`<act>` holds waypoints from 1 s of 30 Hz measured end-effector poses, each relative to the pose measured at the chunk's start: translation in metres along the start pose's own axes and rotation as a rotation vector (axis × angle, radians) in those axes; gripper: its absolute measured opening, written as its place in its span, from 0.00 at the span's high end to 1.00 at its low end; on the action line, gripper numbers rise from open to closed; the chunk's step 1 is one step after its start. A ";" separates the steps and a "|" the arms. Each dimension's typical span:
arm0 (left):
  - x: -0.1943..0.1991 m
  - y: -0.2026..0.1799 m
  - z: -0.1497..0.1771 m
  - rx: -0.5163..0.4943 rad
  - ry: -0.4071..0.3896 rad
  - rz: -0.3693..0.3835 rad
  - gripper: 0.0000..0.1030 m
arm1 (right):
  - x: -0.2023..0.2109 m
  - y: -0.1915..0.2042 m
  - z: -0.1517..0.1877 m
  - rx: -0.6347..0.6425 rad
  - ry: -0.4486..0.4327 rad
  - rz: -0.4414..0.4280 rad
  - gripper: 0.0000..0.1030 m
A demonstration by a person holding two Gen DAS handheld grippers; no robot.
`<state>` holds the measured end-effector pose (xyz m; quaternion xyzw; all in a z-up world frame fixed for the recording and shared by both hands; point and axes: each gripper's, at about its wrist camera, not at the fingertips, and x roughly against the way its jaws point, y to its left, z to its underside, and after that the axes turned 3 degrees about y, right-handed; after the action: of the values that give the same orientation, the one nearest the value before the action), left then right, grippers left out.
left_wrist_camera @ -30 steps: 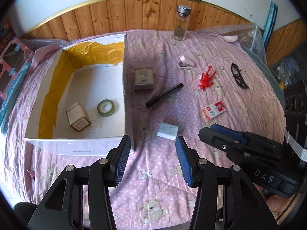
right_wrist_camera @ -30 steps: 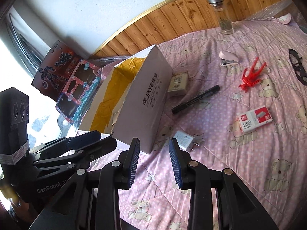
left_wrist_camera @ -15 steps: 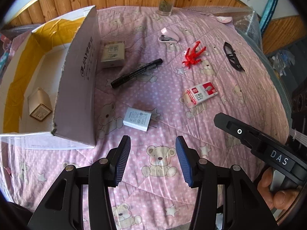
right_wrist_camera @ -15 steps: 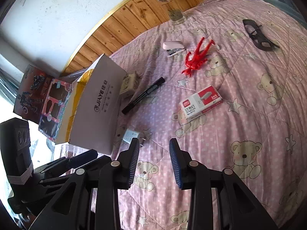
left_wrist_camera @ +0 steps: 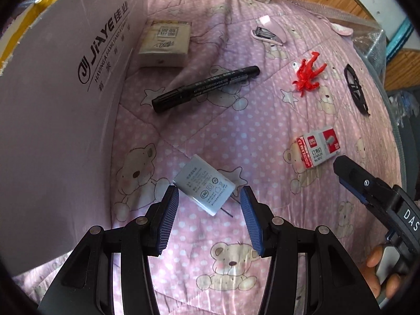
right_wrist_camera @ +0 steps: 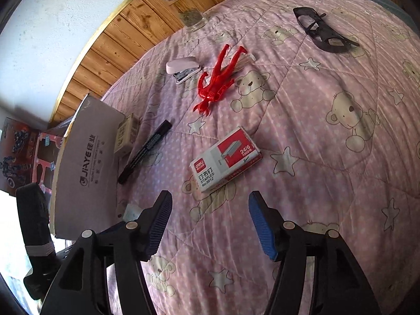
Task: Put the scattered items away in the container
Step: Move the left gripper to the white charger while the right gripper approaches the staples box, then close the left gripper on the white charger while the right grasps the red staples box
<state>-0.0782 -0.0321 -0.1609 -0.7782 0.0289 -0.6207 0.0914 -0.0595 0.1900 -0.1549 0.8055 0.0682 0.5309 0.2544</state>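
My left gripper [left_wrist_camera: 208, 202] is open, low over the pink bear quilt, its jaws either side of a white charger plug [left_wrist_camera: 203, 187] without touching it. The cardboard box [left_wrist_camera: 60, 120] stands just to its left. My right gripper [right_wrist_camera: 210, 210] is open just short of a red-and-white staples box [right_wrist_camera: 225, 157]; the staples box also shows in the left wrist view [left_wrist_camera: 317, 148]. A black marker [left_wrist_camera: 204, 88], a tan small box [left_wrist_camera: 165, 43], a red toy figure [left_wrist_camera: 307, 74], a pink stapler [left_wrist_camera: 267, 35] and black glasses [left_wrist_camera: 355, 89] lie scattered beyond.
A glass jar [right_wrist_camera: 183, 10] stands at the far edge against the wooden wall panel. Toy packaging [right_wrist_camera: 23, 152] lies left of the box. The box wall [right_wrist_camera: 86, 162] rises close beside the left gripper.
Both grippers have moved forward and down toward the quilt. The left now straddles the charger plug. The right has opened wider and closed in on the staples box.
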 end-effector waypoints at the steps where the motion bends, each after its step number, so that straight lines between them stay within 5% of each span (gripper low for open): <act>1: -0.004 0.001 -0.002 0.007 0.004 0.000 0.50 | -0.006 0.000 -0.004 0.000 0.002 0.017 0.38; 12: -0.014 -0.009 -0.015 -0.054 -0.104 -0.054 0.48 | -0.052 0.033 -0.031 0.157 -0.052 0.202 0.20; 14: -0.013 -0.007 -0.012 -0.056 -0.130 -0.061 0.56 | -0.057 0.041 -0.029 0.229 -0.072 0.257 0.26; 16: -0.011 -0.005 -0.008 -0.069 -0.152 -0.072 0.61 | -0.058 0.044 -0.025 0.291 -0.089 0.334 0.51; 18: -0.009 0.000 -0.003 -0.066 -0.165 -0.058 0.66 | -0.054 0.039 -0.025 0.300 -0.096 0.345 0.62; 30: 0.021 0.010 0.013 -0.037 -0.220 0.045 0.71 | -0.028 0.036 -0.018 0.238 -0.126 0.236 0.62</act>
<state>-0.0599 -0.0440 -0.1449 -0.8423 0.0475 -0.5288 0.0935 -0.0935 0.1548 -0.1548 0.8641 0.0196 0.4935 0.0970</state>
